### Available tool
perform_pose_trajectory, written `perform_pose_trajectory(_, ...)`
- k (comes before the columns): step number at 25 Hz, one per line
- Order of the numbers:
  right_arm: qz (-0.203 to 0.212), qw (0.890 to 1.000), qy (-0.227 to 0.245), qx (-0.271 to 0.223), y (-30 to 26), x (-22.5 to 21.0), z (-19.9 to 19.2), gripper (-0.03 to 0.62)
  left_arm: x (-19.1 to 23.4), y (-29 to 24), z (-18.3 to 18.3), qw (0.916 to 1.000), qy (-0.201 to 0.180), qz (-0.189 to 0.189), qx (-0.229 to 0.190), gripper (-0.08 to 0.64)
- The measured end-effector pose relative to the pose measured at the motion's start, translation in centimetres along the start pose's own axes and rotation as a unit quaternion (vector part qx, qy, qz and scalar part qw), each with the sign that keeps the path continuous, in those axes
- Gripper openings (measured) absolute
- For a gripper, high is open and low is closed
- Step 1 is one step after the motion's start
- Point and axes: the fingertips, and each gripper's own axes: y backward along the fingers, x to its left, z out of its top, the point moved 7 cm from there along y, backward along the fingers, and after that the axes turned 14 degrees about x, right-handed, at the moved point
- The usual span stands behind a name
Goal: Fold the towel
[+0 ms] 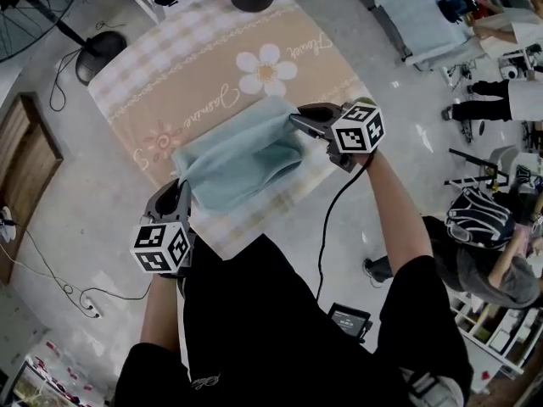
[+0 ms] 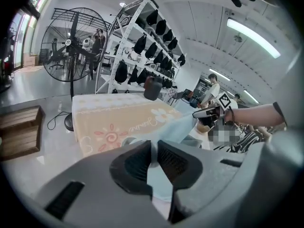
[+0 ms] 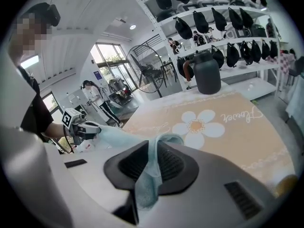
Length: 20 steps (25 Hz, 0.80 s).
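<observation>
A bright workroom with a pale floor. A desk (image 1: pixel 144 66) under a peach-and-check cloth printed with a white flower lies ahead of both tools. A big floor fan (image 1: pixel 38 7) stands off beyond the left tool's outer side. Open shelving (image 2: pixel 152 27) hung with dark bags rises past the desk's far end.

The one container is a dark jug (image 3: pixel 207 72) with a handle, upright at the far end of the desk, well beyond both tools. Its inside cannot be seen, and the head view cuts it off at the top edge.

The left tool (image 2: pixel 155 145) is clenched on a corner of the pale blue towel (image 1: pixel 242 155). The cloth is pinched thin between its ribbed pads and runs out from them toward the other tool. The right tool (image 3: pixel 153 146) is clamped the same way on another corner, with a fold bunched above its jaw tips and a tail hanging down behind the pads.

The towel stretches between the two tools over the near part of the desk. The left tool is close to the person, at the desk's near corner, and the right tool is farther out over the cloth.

How much of the towel rests on the desk is hard to tell. Each tool's own grey body fills the lower half of its view and hides the cloth below. The person's dark clothing covers the desk's near edge in the head view.
</observation>
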Motion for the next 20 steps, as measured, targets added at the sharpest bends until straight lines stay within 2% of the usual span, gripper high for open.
perform_pose_trajectory(8,-0.005,1.0,0.002,0.008,0.4,1.1,-3.0,0.058,-1.8,0.0,-3.3,0.9996,-0.002,-0.007,0.027,0.043)
perform_pose_trajectory(12,-0.009,1.0,-0.001,0.016,0.1,1.4,-4.8,0.058,-2.6,-0.5,-4.6,0.9988,-0.015,-0.001,0.046,0.043)
perform_pose_trajectory(20,-0.036,0.999,0.008,0.033,-0.8,1.5,-7.9,0.06,-3.4,-1.9,-7.2,0.9961,-0.028,0.001,0.083,0.043)
